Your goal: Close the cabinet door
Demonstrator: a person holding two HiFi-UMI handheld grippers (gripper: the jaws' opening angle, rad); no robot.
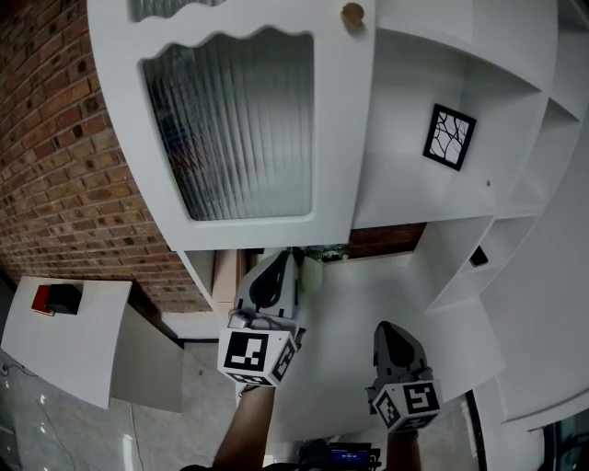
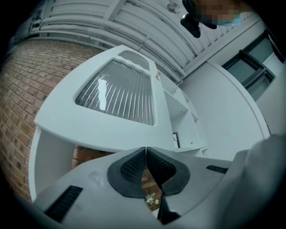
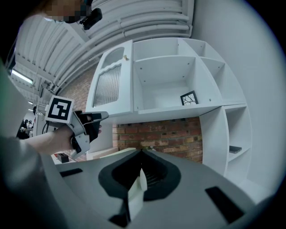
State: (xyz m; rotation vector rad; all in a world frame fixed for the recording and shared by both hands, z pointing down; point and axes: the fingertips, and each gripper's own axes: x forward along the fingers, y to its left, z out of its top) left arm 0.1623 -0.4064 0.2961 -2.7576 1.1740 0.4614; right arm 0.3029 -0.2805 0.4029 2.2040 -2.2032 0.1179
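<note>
Left gripper (image 1: 280,258), clenched and empty, sits just under the lower edge of the open ribbed-glass cabinet door (image 1: 337,138); right gripper (image 1: 394,331), also clenched empty, is lower.

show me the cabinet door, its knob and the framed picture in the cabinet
cabinet door (image 1: 235,129): head view, on its ribbed glass pane
knob (image 1: 352,14): head view, on its round face
framed picture (image 1: 449,137): head view, middle of its branch pattern
</note>
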